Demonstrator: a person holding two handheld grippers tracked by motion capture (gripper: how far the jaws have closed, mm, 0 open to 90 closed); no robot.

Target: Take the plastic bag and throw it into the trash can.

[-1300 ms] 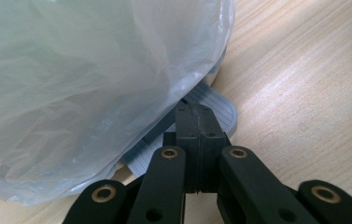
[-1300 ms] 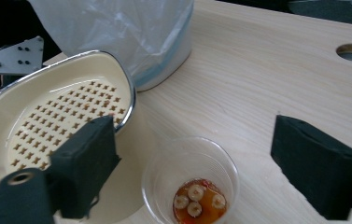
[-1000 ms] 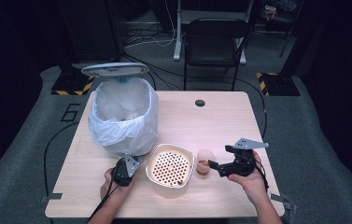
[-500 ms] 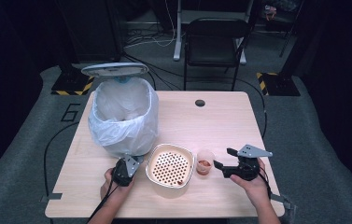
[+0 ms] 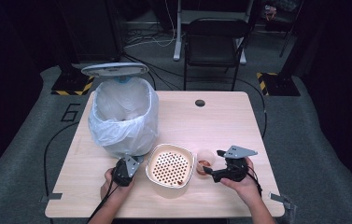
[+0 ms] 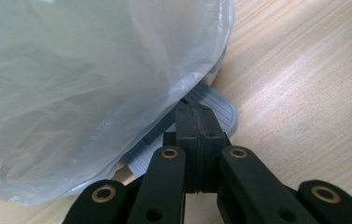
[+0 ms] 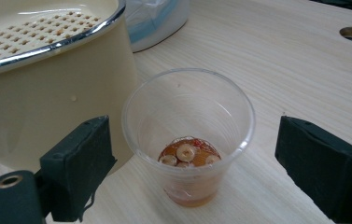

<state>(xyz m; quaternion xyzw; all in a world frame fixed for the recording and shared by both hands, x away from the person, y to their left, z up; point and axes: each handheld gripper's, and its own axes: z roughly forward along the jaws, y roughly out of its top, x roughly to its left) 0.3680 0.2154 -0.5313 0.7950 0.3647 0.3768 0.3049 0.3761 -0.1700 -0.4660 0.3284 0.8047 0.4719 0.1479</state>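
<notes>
My right gripper point(image 5: 209, 171) has its jaws spread wide on either side of the clear plastic cup point(image 7: 188, 135), neither pad touching it; they have just been opening again after a brief narrowing. The cup stands upright on the wooden table point(image 5: 220, 121), just beside the cream strainer bowl point(image 5: 170, 165), on the side away from the bin, with a little reddish liquid and some round slices at its bottom. On the bowl side there is hardly any room: my one pad sits close against the bowl's wall. On the other side of the cup the tabletop lies open out to the table's edge.

Compared with a second ago, my right gripper has come lower and closer to the cup, which stands where it stood.

My left gripper point(image 5: 126, 170) rests on the other side of the bowl, jaws pressed together on nothing, its tips at the foot pedal point(image 6: 211, 109) of the bag-lined waste bin point(image 5: 123, 116), which blocks the way beyond the bowl.
</notes>
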